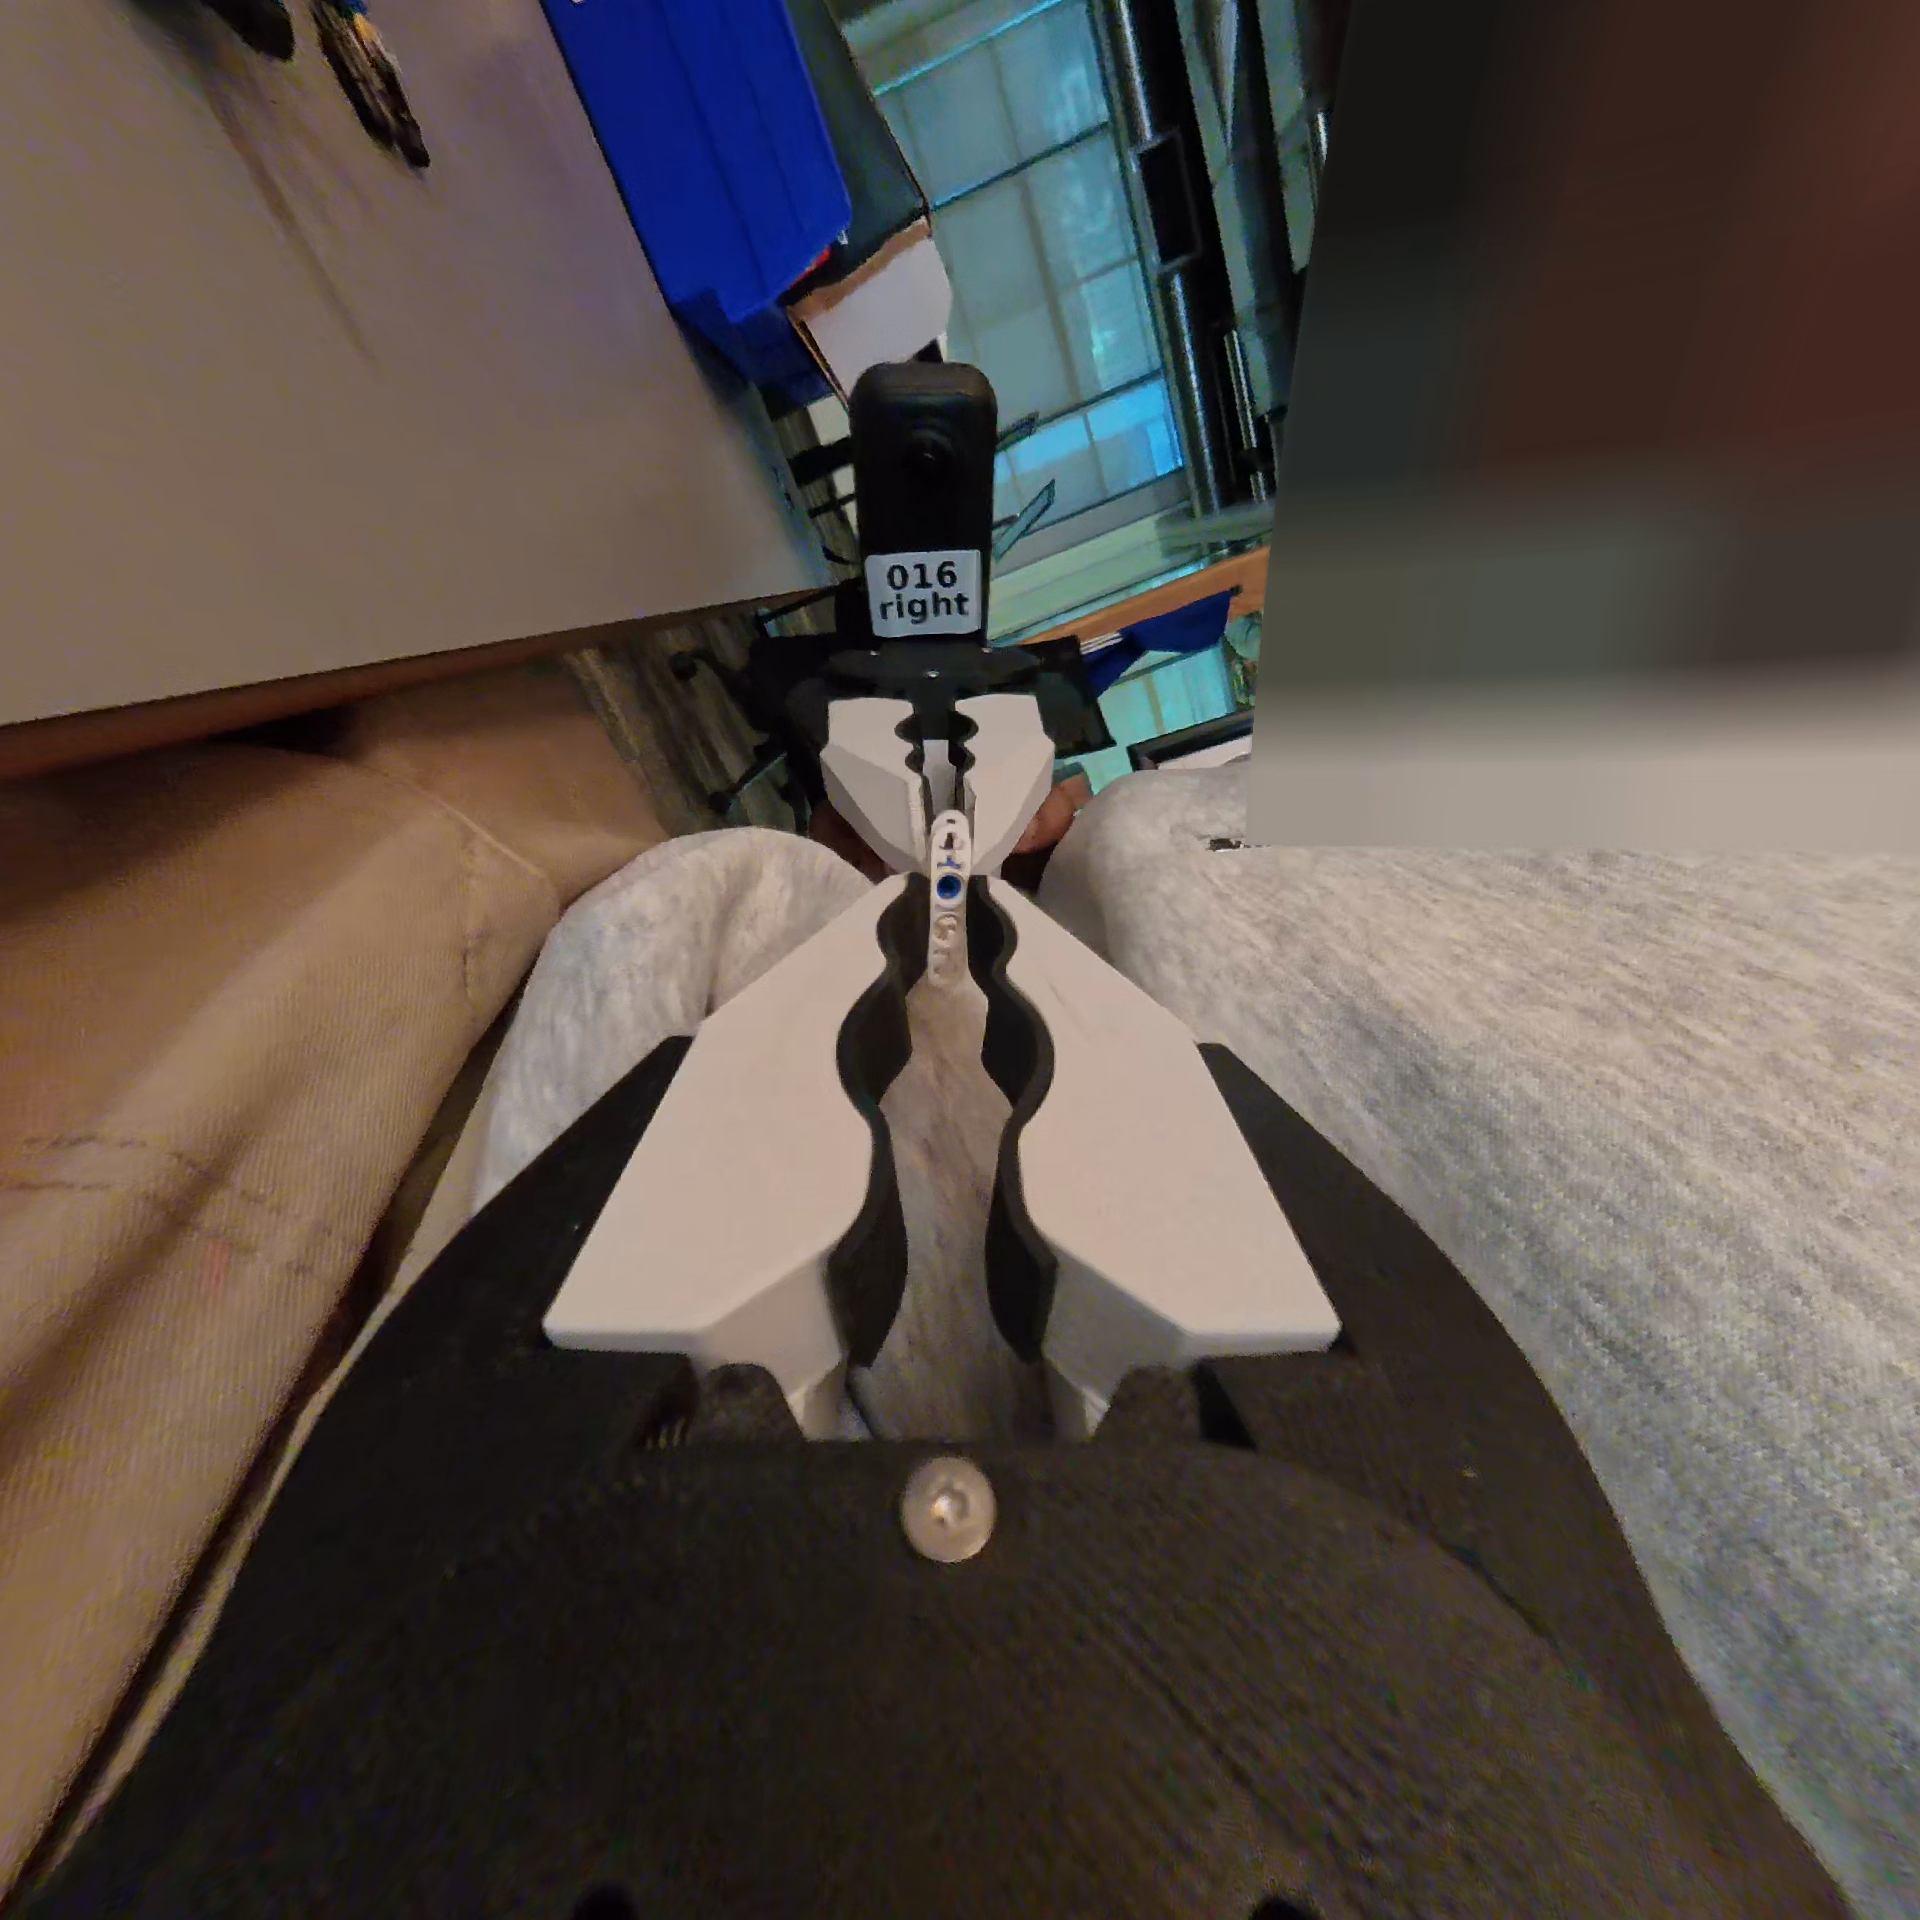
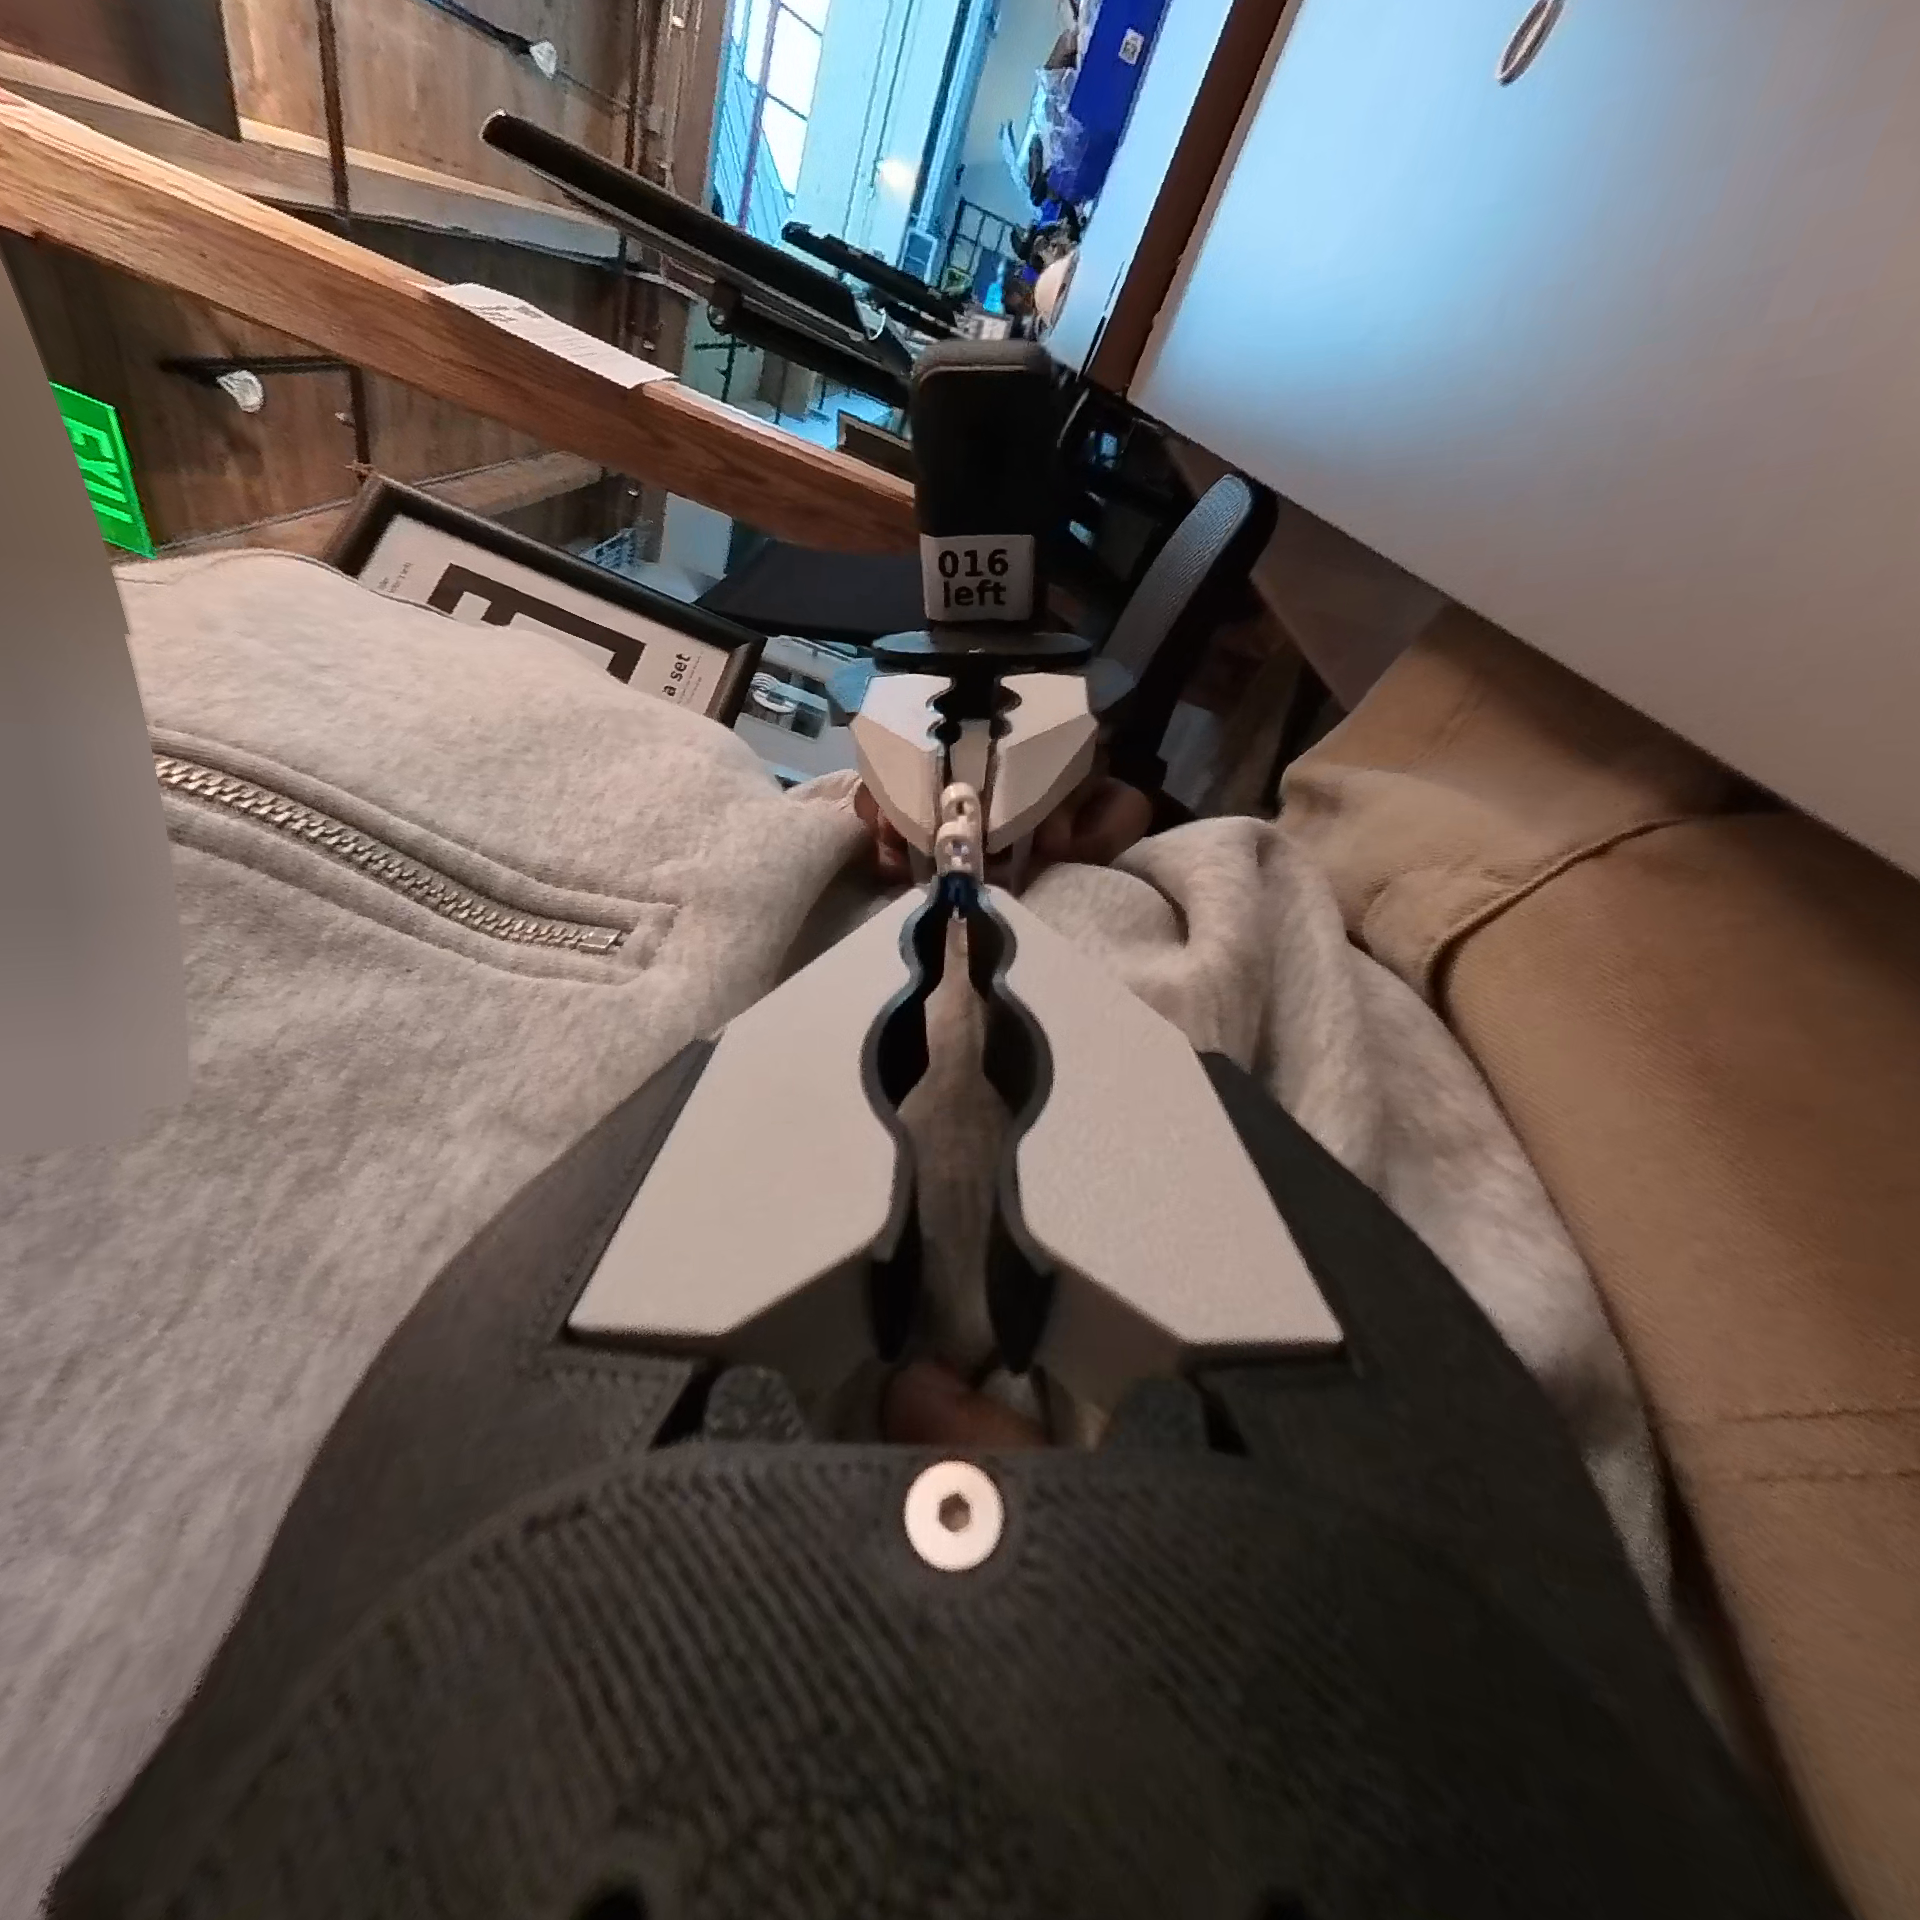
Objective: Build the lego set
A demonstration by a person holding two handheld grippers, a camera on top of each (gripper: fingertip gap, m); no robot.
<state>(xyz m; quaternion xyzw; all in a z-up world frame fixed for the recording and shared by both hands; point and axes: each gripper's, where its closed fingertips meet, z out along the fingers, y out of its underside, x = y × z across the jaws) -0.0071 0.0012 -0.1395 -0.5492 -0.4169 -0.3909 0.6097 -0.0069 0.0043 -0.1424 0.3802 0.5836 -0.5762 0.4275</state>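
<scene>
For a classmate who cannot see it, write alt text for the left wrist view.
The left gripper pinches one end of a white lego beam with a blue pin; the right gripper, facing it, holds the other end, above a person's grey-clothed lap.

White tabletop point(image 1: 312, 364), large windows point(image 1: 1039, 260).

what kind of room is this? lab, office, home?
Probably an open office or workshop, not a home: a white table with an office chair beside it, blue storage bins, big industrial windows and exposed wood beams.
</scene>
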